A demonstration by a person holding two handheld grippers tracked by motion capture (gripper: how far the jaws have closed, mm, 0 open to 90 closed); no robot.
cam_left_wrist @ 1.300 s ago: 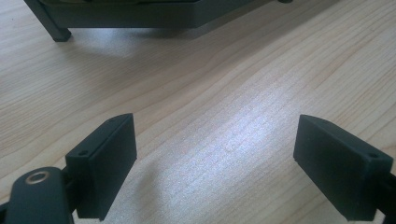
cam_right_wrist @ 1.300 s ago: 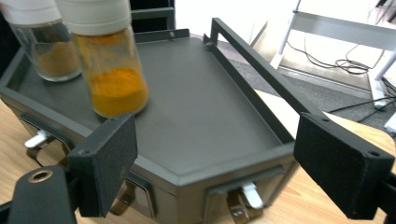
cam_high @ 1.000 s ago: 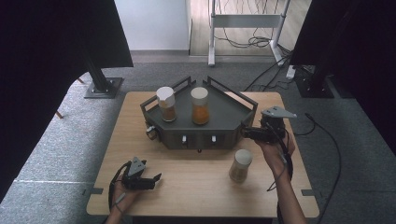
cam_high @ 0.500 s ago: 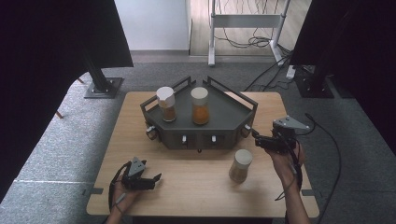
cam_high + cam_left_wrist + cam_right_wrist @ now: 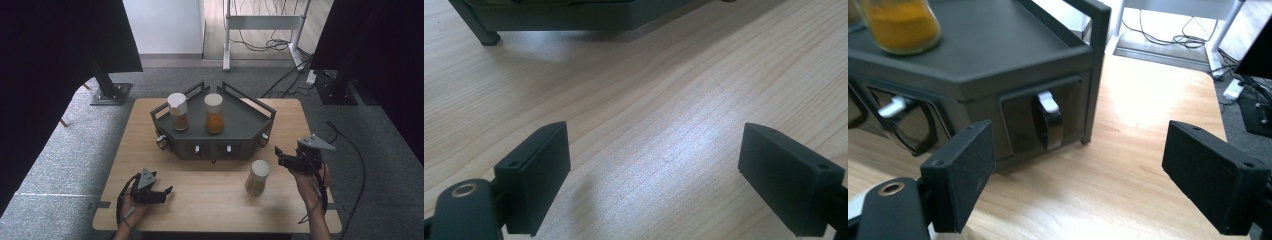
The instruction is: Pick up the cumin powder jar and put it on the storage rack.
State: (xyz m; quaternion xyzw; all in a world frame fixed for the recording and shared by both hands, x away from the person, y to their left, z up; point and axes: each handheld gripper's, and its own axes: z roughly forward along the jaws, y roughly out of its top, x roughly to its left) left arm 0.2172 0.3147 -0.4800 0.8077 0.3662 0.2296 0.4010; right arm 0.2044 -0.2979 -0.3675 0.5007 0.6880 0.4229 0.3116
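A dark grey angular rack (image 5: 241,121) stands at the middle of the wooden table (image 5: 210,205). On it are a jar of brown powder (image 5: 178,113) and a jar of orange powder (image 5: 214,115), both with pale lids. A third pale-lidded jar (image 5: 258,178) stands on the table in front of the rack's right end. My right gripper (image 5: 280,156) hovers open just right of that jar. In the right gripper view its jaws (image 5: 1078,150) face the rack's corner panel and its white-tipped latch (image 5: 1048,116). My left gripper (image 5: 167,192) rests open at the front left, over bare wood (image 5: 654,150).
The rack has raised rails and small knobs (image 5: 229,149) along its front. The orange jar (image 5: 900,24) shows at the top left of the right gripper view. Dark stands, a metal frame (image 5: 260,30) and cables lie on the floor beyond the table.
My right gripper has drawn back from the rack's right end toward the near edge and slightly right, staying open. The left gripper and the jars have not moved.
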